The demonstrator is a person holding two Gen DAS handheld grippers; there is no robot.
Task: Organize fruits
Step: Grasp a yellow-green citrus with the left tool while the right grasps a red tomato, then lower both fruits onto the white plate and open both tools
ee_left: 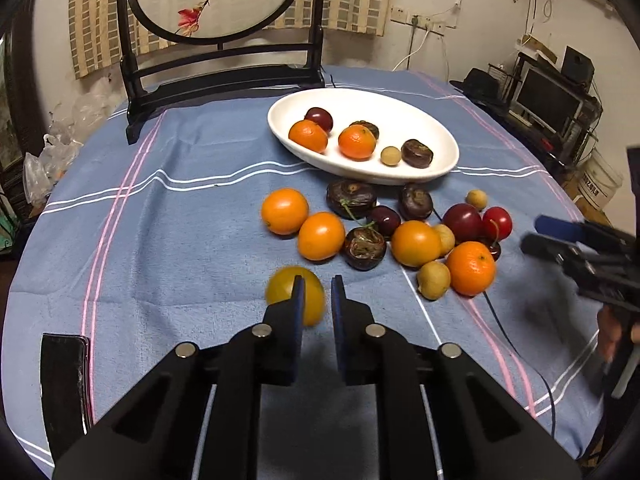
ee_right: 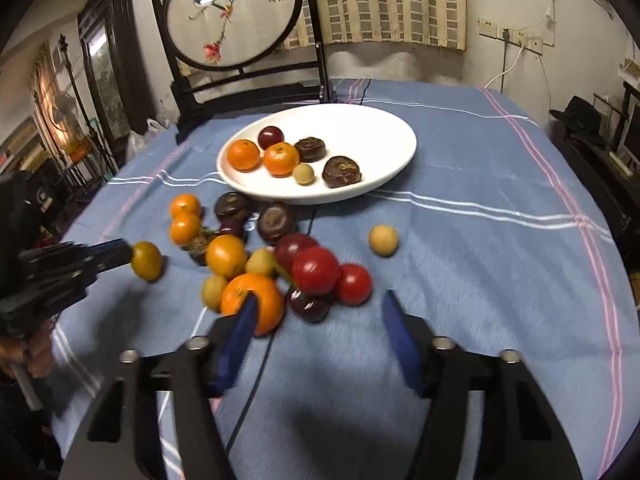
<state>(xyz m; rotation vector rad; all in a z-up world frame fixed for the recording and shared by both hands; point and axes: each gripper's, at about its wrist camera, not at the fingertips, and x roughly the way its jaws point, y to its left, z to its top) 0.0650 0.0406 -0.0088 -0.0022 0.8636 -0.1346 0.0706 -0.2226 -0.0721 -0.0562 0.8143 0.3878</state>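
A white oval plate [ee_left: 400, 104] [ee_right: 384, 128] holds two mandarins, a plum, two dark water chestnuts and a small longan. In front of it lies a loose pile of oranges, plums, cherries, chestnuts and longans [ee_left: 416, 242] [ee_right: 316, 270]. My left gripper [ee_left: 318, 290] is nearly shut with nothing between its pads; a blurred yellow-orange kumquat [ee_left: 280, 288] [ee_right: 147, 260] sits just beyond its left finger. My right gripper [ee_right: 320, 300] is open, low over the cloth just before the cherries, its left finger in front of a mandarin [ee_right: 250, 294].
A dark wooden stand with a round embroidered screen [ee_left: 224, 64] [ee_right: 236, 12] stands at the table's back left. A dark flat object [ee_left: 64, 384] lies at the near left edge. A lone longan [ee_right: 383, 240] lies to the right of the pile. A black cable [ee_left: 500, 320] crosses the cloth.
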